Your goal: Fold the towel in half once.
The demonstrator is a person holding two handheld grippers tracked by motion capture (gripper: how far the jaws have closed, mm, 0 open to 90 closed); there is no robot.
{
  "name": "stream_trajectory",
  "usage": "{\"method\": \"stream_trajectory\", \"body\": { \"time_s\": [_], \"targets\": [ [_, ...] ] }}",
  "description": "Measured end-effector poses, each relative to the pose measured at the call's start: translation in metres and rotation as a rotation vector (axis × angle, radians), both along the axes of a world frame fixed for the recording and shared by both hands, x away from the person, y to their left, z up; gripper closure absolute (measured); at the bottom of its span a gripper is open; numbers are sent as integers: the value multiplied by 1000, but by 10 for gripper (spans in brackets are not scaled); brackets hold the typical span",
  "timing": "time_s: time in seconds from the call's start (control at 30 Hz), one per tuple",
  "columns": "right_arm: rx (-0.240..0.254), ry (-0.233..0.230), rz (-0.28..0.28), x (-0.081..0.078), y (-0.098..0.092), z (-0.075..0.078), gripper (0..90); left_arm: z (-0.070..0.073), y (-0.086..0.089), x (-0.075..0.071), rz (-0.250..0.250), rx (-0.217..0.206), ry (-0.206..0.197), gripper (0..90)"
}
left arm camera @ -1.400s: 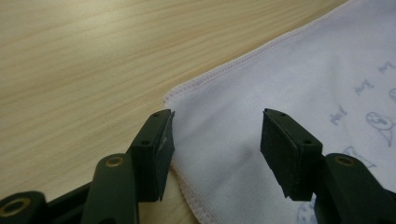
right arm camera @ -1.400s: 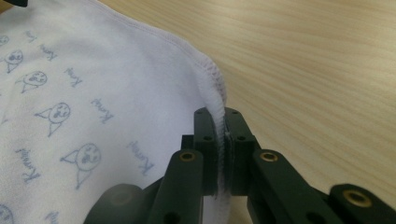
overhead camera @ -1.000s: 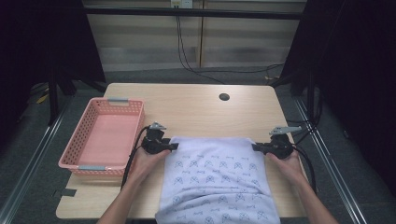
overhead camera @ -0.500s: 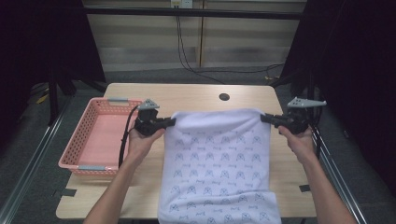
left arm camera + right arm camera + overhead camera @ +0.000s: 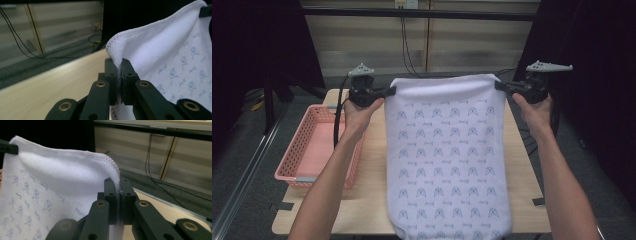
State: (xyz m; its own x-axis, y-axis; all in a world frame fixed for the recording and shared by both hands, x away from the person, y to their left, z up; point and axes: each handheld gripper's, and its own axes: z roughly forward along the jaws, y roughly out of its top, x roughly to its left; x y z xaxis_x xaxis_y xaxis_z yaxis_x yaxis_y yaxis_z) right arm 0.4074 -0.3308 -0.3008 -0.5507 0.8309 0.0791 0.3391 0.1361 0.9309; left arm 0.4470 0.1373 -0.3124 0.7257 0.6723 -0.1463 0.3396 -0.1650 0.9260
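High view: soft, light towel (image 5: 447,160) hangs limp above the table (image 5: 372,200); left gripper (image 5: 388,91) and right gripper (image 5: 500,85) pinch its 2 top corners, the sensible hold.

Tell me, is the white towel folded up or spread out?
Spread out. The towel hangs flat like a curtain, its top corners pinched by the left gripper and the right gripper, its bottom end trailing over the table.
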Motion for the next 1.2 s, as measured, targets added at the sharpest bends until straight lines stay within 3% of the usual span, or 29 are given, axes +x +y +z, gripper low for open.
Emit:
{"method": "stream_trajectory", "body": {
  "time_s": [0.07,0.13,0.27,0.33,0.4,0.53,0.6,0.7,0.77,0.83,0.87,0.93,1.03,1.1,1.17,1.2],
  "targets": [
    [4,-13,-15,2,-2,8,871,4,-2,2,0,-13,-10,862],
    [36,-15,-8,1,-5,7,874,1,-4,0,-14,2,-5,861],
    [20,36,15,-11,-8,-14,876,-19,-5,-13,-45,48,25,861],
    [31,54,38,-20,-9,-24,876,-29,-3,-24,-67,35,39,861],
    [38,69,63,-34,-9,-33,877,-37,-2,-35,-79,74,46,861],
    [13,109,114,-69,-8,-52,876,-56,7,-66,-125,47,67,861],
    [15,128,138,-87,-9,-63,876,-66,9,-87,-157,60,78,861],
    [4,166,176,-119,-8,-79,876,-78,12,-112,-189,42,110,861],
    [-9,194,192,-139,-6,-89,876,-88,12,-132,-224,65,119,861],
    [-31,230,201,-157,-3,-102,876,-102,15,-149,-258,82,154,861],
    [-35,251,207,-166,-2,-108,876,-108,18,-156,-250,98,167,861],
    [-45,288,212,-180,-2,-119,876,-117,24,-167,-269,86,211,861],
    [-17,327,223,-204,-1,-141,876,-135,30,-187,-291,96,263,860],
    [-65,356,232,-213,4,-153,876,-147,28,-197,-296,118,288,858],
    [-73,394,245,-215,7,-162,876,-161,25,-203,-300,134,316,857],
    [-80,415,247,-215,9,-167,876,-165,23,-205,-291,169,332,857]
  ]
}}
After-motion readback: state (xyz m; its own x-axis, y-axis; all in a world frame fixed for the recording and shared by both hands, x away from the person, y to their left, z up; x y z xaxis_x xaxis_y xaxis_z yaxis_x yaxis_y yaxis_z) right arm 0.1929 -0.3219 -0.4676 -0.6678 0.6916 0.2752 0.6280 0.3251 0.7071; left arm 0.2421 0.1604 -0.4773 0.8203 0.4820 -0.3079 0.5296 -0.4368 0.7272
